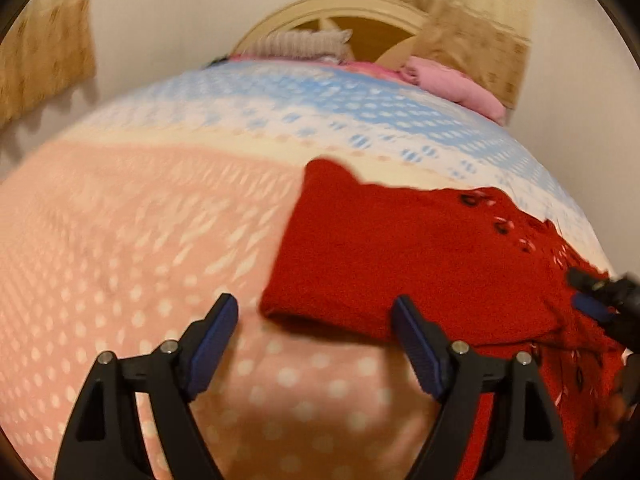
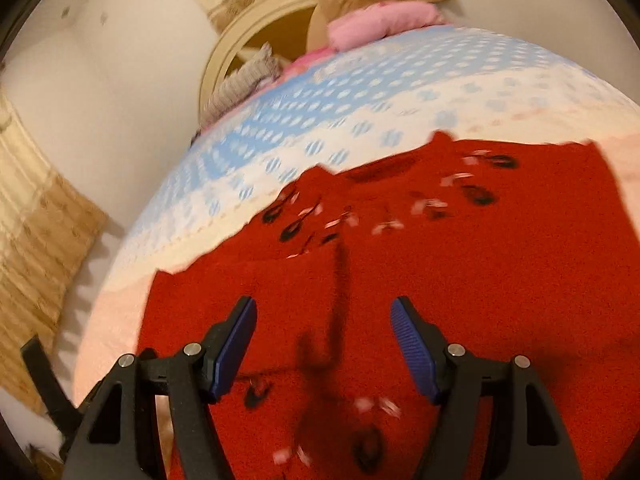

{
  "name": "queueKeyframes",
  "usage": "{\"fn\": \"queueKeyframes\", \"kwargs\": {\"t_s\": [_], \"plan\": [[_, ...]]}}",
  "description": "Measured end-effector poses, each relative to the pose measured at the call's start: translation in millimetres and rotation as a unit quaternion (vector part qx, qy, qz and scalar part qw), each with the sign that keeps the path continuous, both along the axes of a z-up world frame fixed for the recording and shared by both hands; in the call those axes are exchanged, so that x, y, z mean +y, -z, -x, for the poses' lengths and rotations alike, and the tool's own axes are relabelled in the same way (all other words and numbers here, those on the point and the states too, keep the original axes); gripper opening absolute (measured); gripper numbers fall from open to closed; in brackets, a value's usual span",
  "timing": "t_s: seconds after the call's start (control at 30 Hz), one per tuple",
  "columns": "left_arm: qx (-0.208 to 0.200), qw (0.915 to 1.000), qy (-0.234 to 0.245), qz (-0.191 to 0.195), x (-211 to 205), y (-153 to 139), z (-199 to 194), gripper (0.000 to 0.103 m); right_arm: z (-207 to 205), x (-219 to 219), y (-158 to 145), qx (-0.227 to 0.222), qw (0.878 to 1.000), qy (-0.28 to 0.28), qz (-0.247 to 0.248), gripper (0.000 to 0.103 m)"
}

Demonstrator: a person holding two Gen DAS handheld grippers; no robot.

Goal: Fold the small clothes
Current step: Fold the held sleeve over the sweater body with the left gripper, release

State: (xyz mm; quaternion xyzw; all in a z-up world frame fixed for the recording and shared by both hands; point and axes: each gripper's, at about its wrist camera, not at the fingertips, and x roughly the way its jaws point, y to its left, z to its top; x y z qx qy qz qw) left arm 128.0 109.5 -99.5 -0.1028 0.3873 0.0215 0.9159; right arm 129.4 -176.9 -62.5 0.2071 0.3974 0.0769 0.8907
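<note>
Pale walls and a curved wooden headboard backed a bed under a spotted blanket in pink, cream and blue bands, with a grey knit and pink clothes heaped at its far end. From the left wrist, the left gripper stood wide open with nothing between its jaws, hovering over the near left corner of the red garment, which lay flat on the blanket; the right gripper showed at the picture's right edge above the red cloth. From the right wrist, the right gripper was also open and empty, poised over the red garment, where one panel (a sleeve, perhaps) already lay folded across the body. Judging by this, a fold was just laid; the next move called for pinching a fresh edge and bringing it across.
</note>
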Motion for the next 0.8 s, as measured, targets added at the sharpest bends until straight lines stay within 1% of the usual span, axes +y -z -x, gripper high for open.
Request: {"fn": "queueKeyframes", "kwargs": {"t_s": [0.03,0.07,0.1,0.13,0.17,0.2,0.23,0.27,0.33,0.4,0.43,0.5,0.6,0.67,0.73,0.8], "plan": [[0.008,0.9996,-0.002,0.028,6.1,4.2,-1.5,0.082,-12.1,14.8,7.2,0.014,0.999,-0.011,0.026,0.070],[0.009,0.9990,-0.005,0.043,9.7,6.2,-2.5,0.082,-17.8,24.1,12.1,0.023,0.999,-0.018,0.042,0.066],[0.010,0.9984,-0.009,0.054,12.5,8.4,-2.8,0.082,-23.1,37.7,16.8,0.023,0.997,-0.028,0.066,0.056],[0.011,0.9977,-0.011,0.067,14.7,10.7,-3.1,0.082,-23.9,47.2,17.3,0.015,0.995,-0.030,0.098,0.051],[0.011,0.9973,-0.010,0.072,15.1,12.0,-3.6,0.082,-24.5,59.3,17.0,0.008,0.989,-0.033,0.145,0.035],[0.012,0.9970,-0.010,0.076,14.5,13.1,-4.2,0.082,-25.2,64.8,17.5,0.009,0.986,-0.038,0.162,0.021],[0.012,0.9970,-0.010,0.075,13.6,13.7,-3.8,0.082,-25.7,68.6,16.3,0.006,0.985,-0.043,0.168,0.017],[0.013,0.9973,-0.009,0.072,10.8,14.0,-4.2,0.082,-25.2,69.9,13.1,0.001,0.984,-0.040,0.176,0.011],[0.014,0.9974,-0.004,0.070,10.0,12.7,-3.0,0.085,-23.7,70.0,2.7,-0.013,0.983,-0.043,0.180,0.009],[0.012,0.9972,-0.004,0.073,11.9,12.1,-1.9,0.085,-18.7,67.8,-18.6,-0.040,0.981,-0.043,0.187,0.009],[0.011,0.9970,-0.004,0.077,14.0,11.7,-1.1,0.085,-14.8,66.9,-36.3,-0.063,0.979,-0.040,0.191,0.008],[0.010,0.9964,-0.005,0.084,16.9,11.9,-0.3,0.086,-12.3,60.9,-62.0,-0.094,0.977,-0.038,0.188,0.008],[0.010,0.9968,-0.006,0.079,15.6,11.7,-0.9,0.086,-3.3,49.6,-105.6,-0.142,0.969,-0.022,0.202,0.008],[0.010,0.9970,-0.006,0.077,15.0,11.6,-0.8,0.086,3.0,35.4,-124.4,-0.160,0.966,-0.010,0.205,0.008],[0.008,0.9970,-0.002,0.077,13.7,11.0,-0.5,0.090,11.6,16.6,-133.7,-0.166,0.962,0.004,0.215,0.009],[0.008,0.9976,-0.002,0.069,11.0,10.5,-0.5,0.091,18.0,0.1,-131.4,-0.161,0.959,0.017,0.234,0.008]]}}
